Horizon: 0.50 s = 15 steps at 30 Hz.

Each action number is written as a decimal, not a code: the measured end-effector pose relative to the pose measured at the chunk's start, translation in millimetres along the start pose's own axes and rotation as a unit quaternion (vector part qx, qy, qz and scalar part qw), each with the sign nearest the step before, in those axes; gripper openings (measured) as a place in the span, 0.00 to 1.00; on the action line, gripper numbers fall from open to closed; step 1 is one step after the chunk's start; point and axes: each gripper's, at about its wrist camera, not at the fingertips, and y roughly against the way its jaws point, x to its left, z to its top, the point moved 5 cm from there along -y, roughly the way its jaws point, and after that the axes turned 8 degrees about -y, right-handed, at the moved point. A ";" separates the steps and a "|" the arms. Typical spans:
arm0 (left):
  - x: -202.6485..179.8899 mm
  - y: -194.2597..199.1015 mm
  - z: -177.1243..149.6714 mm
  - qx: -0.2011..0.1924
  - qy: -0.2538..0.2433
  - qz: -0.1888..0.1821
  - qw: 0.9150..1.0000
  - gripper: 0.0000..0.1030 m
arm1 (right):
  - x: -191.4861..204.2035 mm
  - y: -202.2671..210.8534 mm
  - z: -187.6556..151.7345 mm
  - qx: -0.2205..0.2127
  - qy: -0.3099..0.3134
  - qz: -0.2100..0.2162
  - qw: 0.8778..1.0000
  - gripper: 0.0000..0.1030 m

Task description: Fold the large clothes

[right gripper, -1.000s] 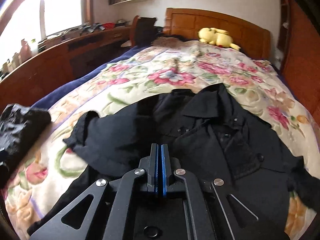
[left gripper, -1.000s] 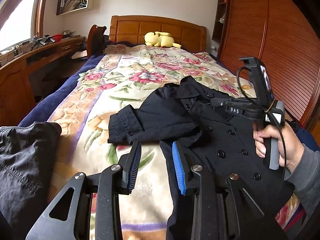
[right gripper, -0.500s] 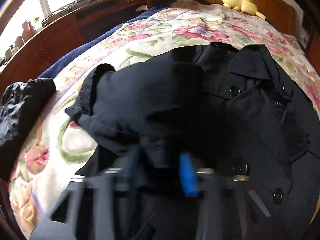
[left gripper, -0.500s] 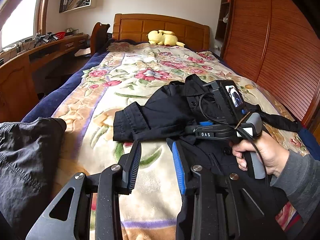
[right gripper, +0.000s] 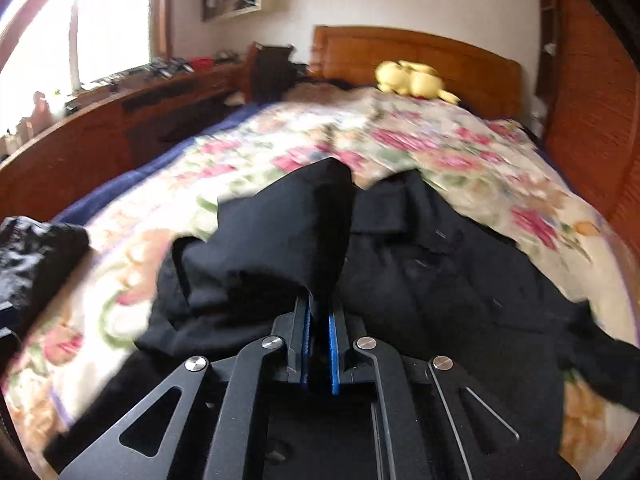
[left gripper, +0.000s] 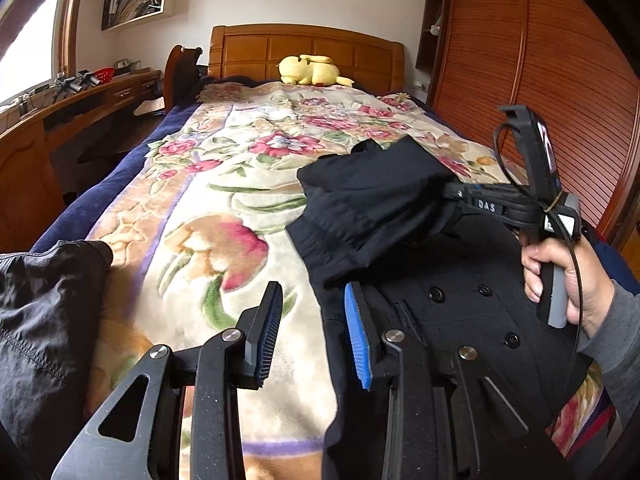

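Right gripper (right gripper: 319,320) clamped on the black coat's sleeve (right gripper: 280,236), closing.
Left gripper (left gripper: 312,320) apart, empty, lower centre; dark garment (left gripper: 44,320) lower left, yellow plush (left gripper: 312,70) by headboard.

The black coat (left gripper: 440,280) is matt woven cloth with glossy buttons. Under it the floral blanket (left gripper: 224,208) looks soft and plushy, dull in the light. At eleven o'clock the headboard (left gripper: 308,50) is polished, warm wood; at two o'clock the wardrobe doors (left gripper: 560,92) are ribbed wood with a sheen. The left gripper (left gripper: 312,332) is matt black metal with bright steel rivets and ridged rubbery pads. The yellow toy (left gripper: 310,70) is fuzzy plush.
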 end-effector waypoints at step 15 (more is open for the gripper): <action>-9.7 6.2 -10.4 0.004 -0.004 -0.005 1.000 0.32 | 0.9 -3.9 -36.7 0.037 0.043 0.032 0.998 0.66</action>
